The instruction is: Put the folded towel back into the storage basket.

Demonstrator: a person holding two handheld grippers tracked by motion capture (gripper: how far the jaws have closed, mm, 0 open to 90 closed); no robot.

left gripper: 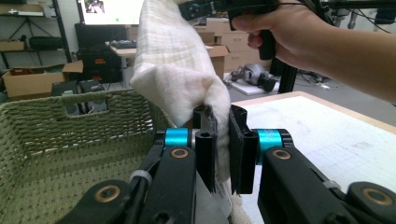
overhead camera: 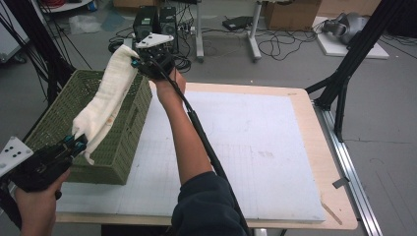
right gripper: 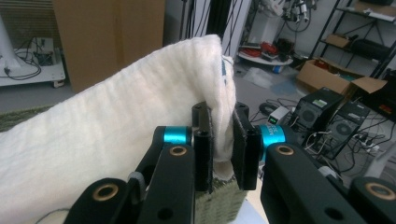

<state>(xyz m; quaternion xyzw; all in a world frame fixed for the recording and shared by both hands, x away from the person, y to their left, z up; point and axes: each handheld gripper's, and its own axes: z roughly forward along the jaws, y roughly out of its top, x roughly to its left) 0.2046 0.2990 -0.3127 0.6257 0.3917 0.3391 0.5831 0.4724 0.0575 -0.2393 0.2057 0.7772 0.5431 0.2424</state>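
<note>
Nearest the high camera, the left gripper pinches the lower end of a cream-white waffle-weave cloth towel, its jaws pressed together on a fold of the fabric, as the left gripper view confirms; the right gripper, held farther out and higher, clamps the opposite end, jaws closed on the cloth's edge; so the towel's long axis runs slantwise from near-left up to far-right, stretched between the two and hanging above the olive-green woven rectangular basket on the table's left side; the white foam-board table top lies to the right, so either destination looks reachable by lowering both ends together.
</note>
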